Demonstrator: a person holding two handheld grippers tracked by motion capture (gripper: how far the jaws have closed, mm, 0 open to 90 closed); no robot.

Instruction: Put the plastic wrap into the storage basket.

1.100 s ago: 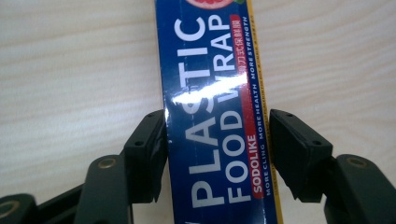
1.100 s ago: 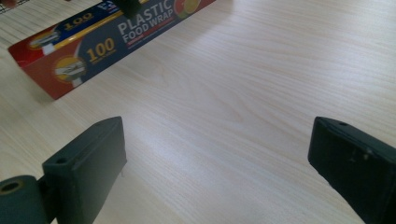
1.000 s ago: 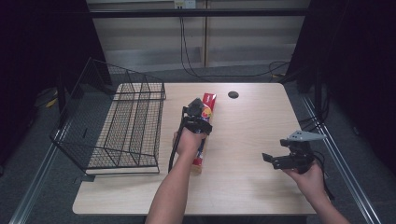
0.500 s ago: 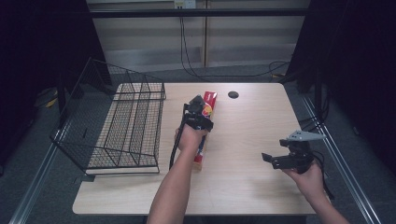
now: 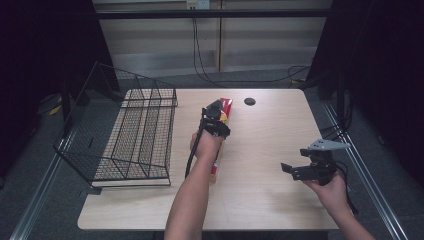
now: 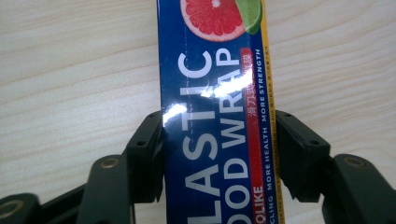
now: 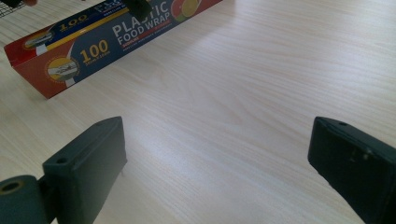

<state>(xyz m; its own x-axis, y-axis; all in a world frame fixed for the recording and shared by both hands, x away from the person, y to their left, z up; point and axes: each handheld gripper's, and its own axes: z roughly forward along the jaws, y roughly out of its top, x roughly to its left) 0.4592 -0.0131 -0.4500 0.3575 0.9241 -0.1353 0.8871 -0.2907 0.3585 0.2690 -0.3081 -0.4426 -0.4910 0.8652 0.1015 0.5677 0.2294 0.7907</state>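
A long blue and red plastic food wrap box (image 5: 226, 105) lies flat on the middle of the wooden table, pointing away from the person. My left gripper (image 5: 216, 120) comes down on it from above. In the left gripper view the box (image 6: 217, 116) sits between the two black jaws, whose pads press on its long sides. These jaws have just been closing on the box. My right gripper (image 5: 290, 170) is held over the table's right side, apart from the box. It stands open (image 7: 217, 154) with bare wood between its jaws, and the box (image 7: 107, 35) lies beyond them.
A black wire basket (image 5: 135, 135) stands at the left of the table, just beside the box. A round dark hole (image 5: 249, 101) is in the tabletop near its far edge. Cables run across the floor behind the table.
My left gripper has shifted a little along the box toward its far end. The right gripper has stayed where it was.
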